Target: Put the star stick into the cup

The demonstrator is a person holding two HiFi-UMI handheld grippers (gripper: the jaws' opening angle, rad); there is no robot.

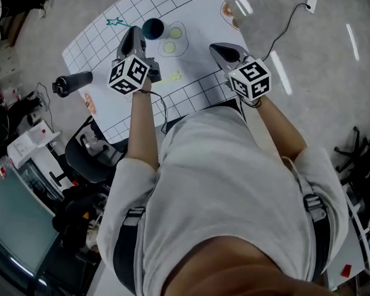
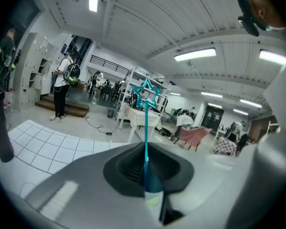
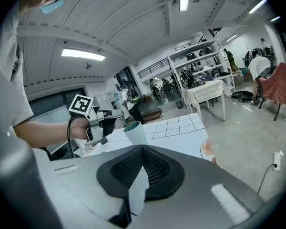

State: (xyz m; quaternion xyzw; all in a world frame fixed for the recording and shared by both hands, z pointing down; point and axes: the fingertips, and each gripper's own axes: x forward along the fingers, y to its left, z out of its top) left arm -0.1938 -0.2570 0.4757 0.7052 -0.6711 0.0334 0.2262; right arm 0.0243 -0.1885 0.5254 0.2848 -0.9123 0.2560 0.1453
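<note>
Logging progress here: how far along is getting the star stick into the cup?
Done: the left gripper is shut on the star stick, star end up. In hand: the stick is held near the cup, not yet in it. Left: lower the stick into the cup and let go.

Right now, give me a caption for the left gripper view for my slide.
Left gripper, jaws shut on the star stick, star end pointing forward.

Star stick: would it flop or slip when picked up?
Probably fairly stiff: the star stick stands straight out of the left gripper. It looks thin, so likely light. Gripped at one end, its star tip may wobble.
</note>
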